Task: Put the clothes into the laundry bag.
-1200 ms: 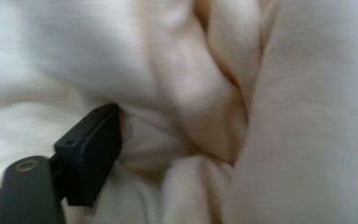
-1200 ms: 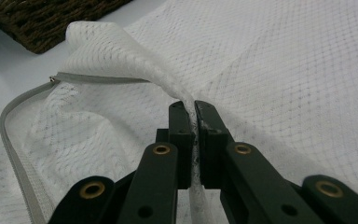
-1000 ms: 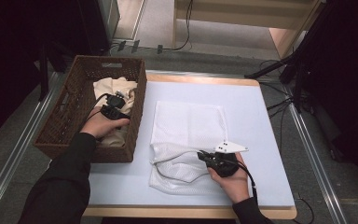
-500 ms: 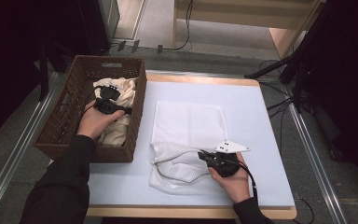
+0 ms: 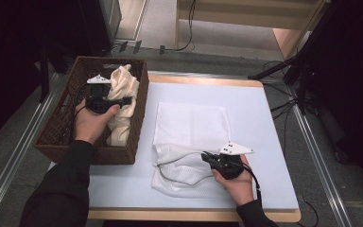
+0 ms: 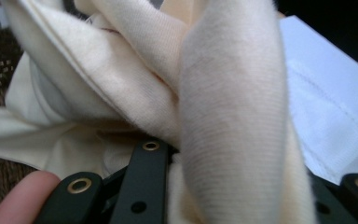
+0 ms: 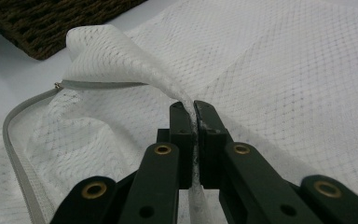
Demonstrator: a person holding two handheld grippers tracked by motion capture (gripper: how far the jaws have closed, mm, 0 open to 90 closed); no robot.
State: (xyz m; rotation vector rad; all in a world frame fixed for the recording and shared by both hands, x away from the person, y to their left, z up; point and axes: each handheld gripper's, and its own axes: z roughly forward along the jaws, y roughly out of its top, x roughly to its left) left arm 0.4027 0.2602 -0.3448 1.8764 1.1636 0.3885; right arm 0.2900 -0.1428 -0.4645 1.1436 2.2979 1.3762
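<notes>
My matt black plastic jaws, brass-riveted, pinch soft cream knit cloth. The white mesh bag looks netted, its zip grey; the brown basket is rough wicker.

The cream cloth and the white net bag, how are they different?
The cream cloth is smooth knit, bunched up in the basket; the white net bag is see-through mesh with a grey zipper, lying mostly flat on the table. Both are soft, and each is pinched by a gripper.
</notes>
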